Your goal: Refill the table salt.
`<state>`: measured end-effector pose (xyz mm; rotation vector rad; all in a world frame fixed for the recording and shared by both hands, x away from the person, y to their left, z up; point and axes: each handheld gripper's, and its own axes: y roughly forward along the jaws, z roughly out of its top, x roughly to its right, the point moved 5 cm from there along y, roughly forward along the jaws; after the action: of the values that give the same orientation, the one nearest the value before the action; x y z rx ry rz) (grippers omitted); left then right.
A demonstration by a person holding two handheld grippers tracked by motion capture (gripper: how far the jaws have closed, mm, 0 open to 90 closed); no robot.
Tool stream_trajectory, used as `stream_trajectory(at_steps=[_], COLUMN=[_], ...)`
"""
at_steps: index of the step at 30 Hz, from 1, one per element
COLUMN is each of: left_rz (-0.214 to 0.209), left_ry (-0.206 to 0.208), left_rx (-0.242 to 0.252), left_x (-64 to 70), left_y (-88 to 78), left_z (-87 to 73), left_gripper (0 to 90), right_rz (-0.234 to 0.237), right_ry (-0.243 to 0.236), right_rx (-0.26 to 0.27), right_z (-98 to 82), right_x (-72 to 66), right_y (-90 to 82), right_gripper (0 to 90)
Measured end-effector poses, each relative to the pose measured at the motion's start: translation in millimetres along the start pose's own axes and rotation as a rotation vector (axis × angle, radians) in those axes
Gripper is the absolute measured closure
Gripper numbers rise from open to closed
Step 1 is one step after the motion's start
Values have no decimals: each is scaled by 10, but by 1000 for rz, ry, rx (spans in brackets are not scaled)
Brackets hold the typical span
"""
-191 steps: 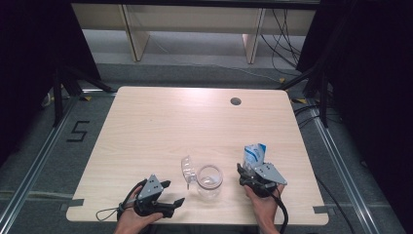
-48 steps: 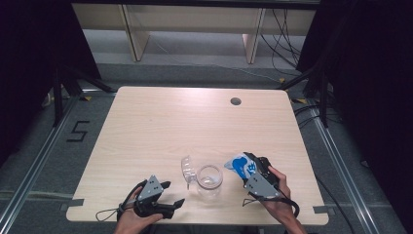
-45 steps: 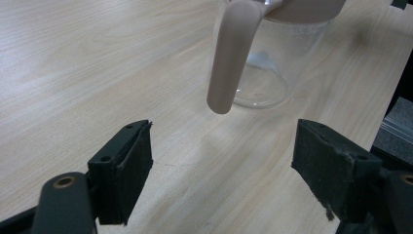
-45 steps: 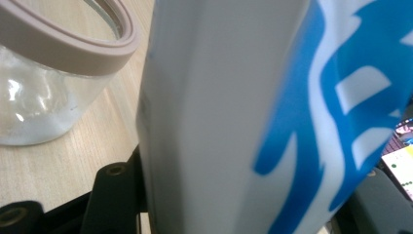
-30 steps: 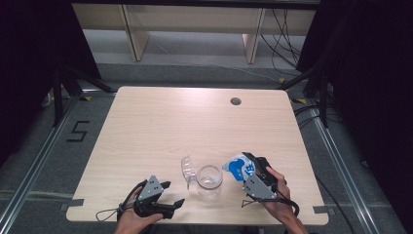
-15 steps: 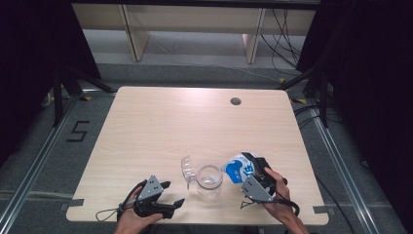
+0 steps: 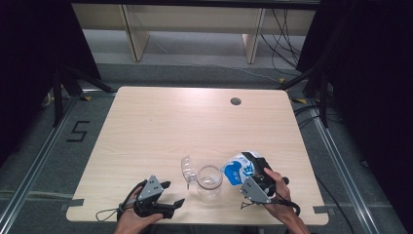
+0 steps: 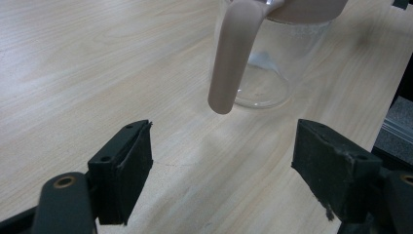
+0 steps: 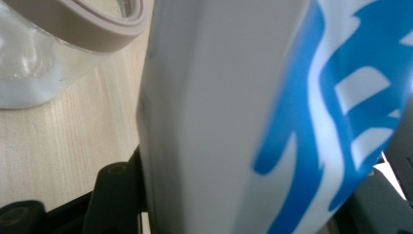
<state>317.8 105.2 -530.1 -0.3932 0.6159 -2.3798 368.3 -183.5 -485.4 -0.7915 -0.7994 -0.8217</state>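
A clear glass jug (image 7: 210, 182) with a pale handle (image 8: 233, 53) and a flipped-up lid (image 7: 187, 168) stands near the table's front edge. My right gripper (image 7: 249, 168) is shut on a white and blue carton (image 7: 238, 170), tipped to the left with its top over the jug's rim (image 9: 83, 24). The carton (image 9: 243, 117) sits between the right jaws at close range. My left gripper (image 7: 174, 197) rests on the table left of the jug, open, with nothing between its pads (image 8: 129, 165). The jug (image 8: 272, 63) stands just beyond them.
The light wooden table (image 7: 160, 126) has a round cable hole (image 7: 235, 101) at the back right. Wooden shelf legs and cables lie on the floor beyond the far edge. Dark frames stand at both sides.
The right gripper has tipped the carton from upright over to the left, bringing its top to the jug's rim. The left gripper has stayed in place.
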Motion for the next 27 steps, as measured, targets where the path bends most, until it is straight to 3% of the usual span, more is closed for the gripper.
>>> stream_trajectory(at_steps=[2, 4, 5, 7, 8, 11, 12, 13, 14, 15, 16, 18, 19, 21, 26, 27], left_rz=[3, 10, 6, -1, 0, -1, 2, 1, -1, -3, -2, -1, 0, -2, 0, -1], left_ry=[-6, 15, 13, 0, -3, 1, -6, -1, -2, 0, -6, -15, -2, -13, -16, -16], left_rx=[-1, -20, -10, 8, 9, 11, 10, 7, 9, 10, 10, 11, 10, 11, 12, 11], left_x=[3, -19, -15, 0, 3, 0, 3, 1, 5, 5, 8, 10, 3, 11, 11, 11], left_y=[-1, -10, -5, 4, 3, 4, 5, 5, 5, 6, 5, 9, 6, 9, 9, 9], left_z=[-1, -9, -6, 1, 2, 5, 1, 0, 1, 2, 2, 0, 2, 0, 1, 1], left_gripper=[219, 219, 219, 219, 219, 219, 219, 219, 219, 219, 219, 219, 219, 219, 219, 219], right_rz=[-2, -2, 1, -6, -9, -13, -15, -28, -27, -19, -20, -22, -12, -13, -17, -25], right_ry=[-12, -42, -4, -63, -38, -44, -58, -138, -151, -68, -64, -119, -94, -94, -117, -156], right_rx=[2, 2, -19, -9, -15, -21, -18, -12, -9, -21, -31, -29, -32, -31, -33, -50], right_z=[-1, 5, -3, 8, 3, 14, 18, 40, 46, 24, 23, 35, 27, 30, 32, 40], right_x=[2, 16, -12, 11, -8, -20, -17, 31, 36, -27, -33, -15, -41, -44, -49, -29], right_y=[5, 7, -13, 4, -1, 0, 6, 6, 9, 10, 4, 15, 20, 24, 32, 21], right_gripper=[435, 436, 436, 435, 436, 438, 439, 439, 439, 439, 439, 440, 440, 441, 442, 442])
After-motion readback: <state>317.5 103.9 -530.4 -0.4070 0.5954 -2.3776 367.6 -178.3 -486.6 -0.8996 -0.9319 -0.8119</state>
